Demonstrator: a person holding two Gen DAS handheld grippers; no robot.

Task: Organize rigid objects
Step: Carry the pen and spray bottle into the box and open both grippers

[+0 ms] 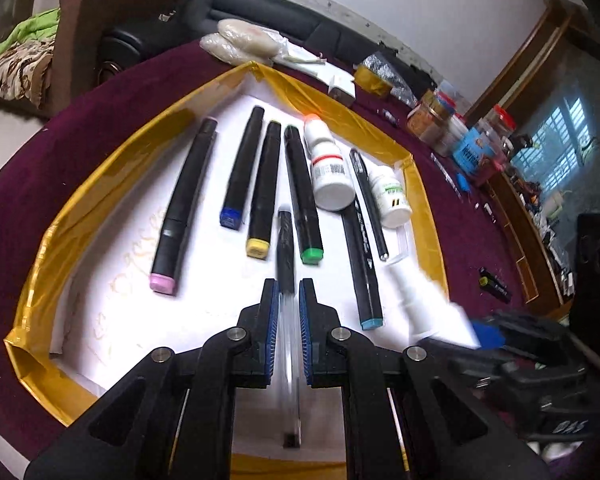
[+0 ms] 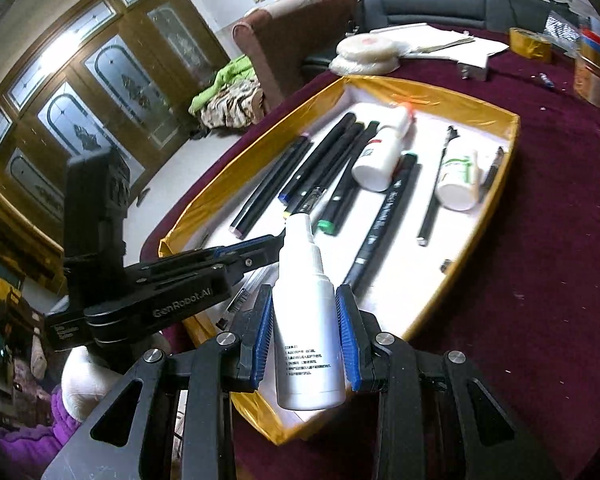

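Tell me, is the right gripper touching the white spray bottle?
Touching. The right wrist view shows the right gripper with both blue pads pressed against the white spray bottle's sides, no gap either side.

Left tool (image 1: 289, 296) pinched nearly closed, right tool (image 2: 305, 320) clamped partway; both angle downward.

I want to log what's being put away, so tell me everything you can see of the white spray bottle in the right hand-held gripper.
The white spray bottle looks like smooth opaque plastic: a round body with small dark print low on its front, narrowing at the shoulder to a slim white spray head under a clear cap. It points away from the camera. The right hand-held gripper is shut on it, blue pads pressing both sides of the body. It hangs over the near edge of the gold-rimmed tray, touching nothing else.
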